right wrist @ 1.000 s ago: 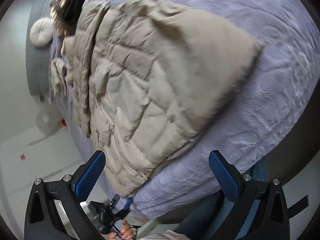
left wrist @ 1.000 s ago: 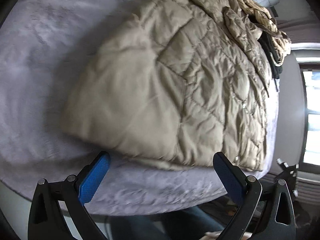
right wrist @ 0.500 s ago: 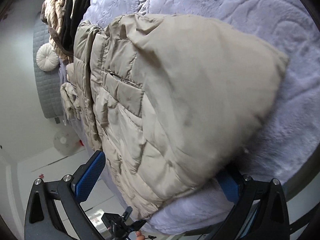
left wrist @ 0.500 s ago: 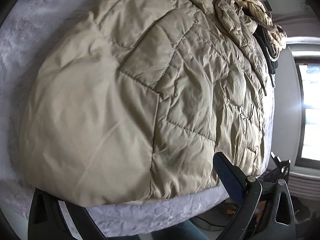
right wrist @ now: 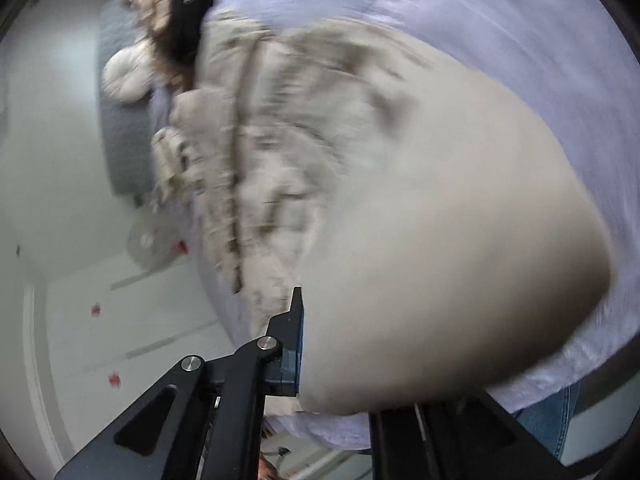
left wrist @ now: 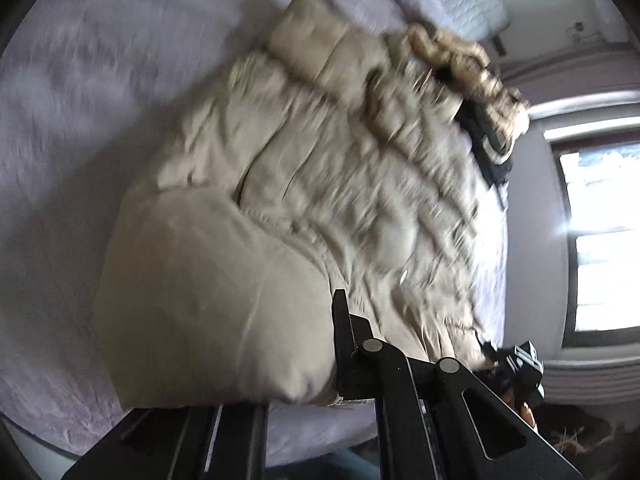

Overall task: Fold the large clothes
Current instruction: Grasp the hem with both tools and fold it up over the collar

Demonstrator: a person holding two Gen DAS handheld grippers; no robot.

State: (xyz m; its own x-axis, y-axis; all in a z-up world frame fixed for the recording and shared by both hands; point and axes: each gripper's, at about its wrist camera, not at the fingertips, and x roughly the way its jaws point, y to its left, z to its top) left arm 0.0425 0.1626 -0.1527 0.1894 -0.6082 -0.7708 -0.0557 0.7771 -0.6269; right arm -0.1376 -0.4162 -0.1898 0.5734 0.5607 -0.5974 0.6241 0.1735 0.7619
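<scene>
A beige quilted puffer jacket (left wrist: pixel 320 184) lies spread on a lavender bed cover (left wrist: pixel 80 92). My left gripper (left wrist: pixel 320 360) is shut on the jacket's near hem, which bulges up around the fingers; only the right finger (left wrist: pixel 346 344) shows, the other is under the fabric. In the right wrist view the jacket (right wrist: pixel 420 200) fills the frame, blurred. My right gripper (right wrist: pixel 312 352) is shut on the other near corner of the hem; its left finger (right wrist: pixel 294 344) presses the cloth, the other finger is hidden.
A pile of a cream knit (left wrist: pixel 472 64) and dark clothing (left wrist: pixel 488 148) lies past the jacket's collar. A grey headboard (left wrist: pixel 476 4) and round cushion (right wrist: pixel 128 76) stand at the bed's far end. A window (left wrist: pixel 600 240) is to the right. The bed's near edge (left wrist: pixel 312 432) is just below the grippers.
Both grippers went from open beside the hem to shut on it. The hem has lifted and bunched, and both views have swung with motion blur.
</scene>
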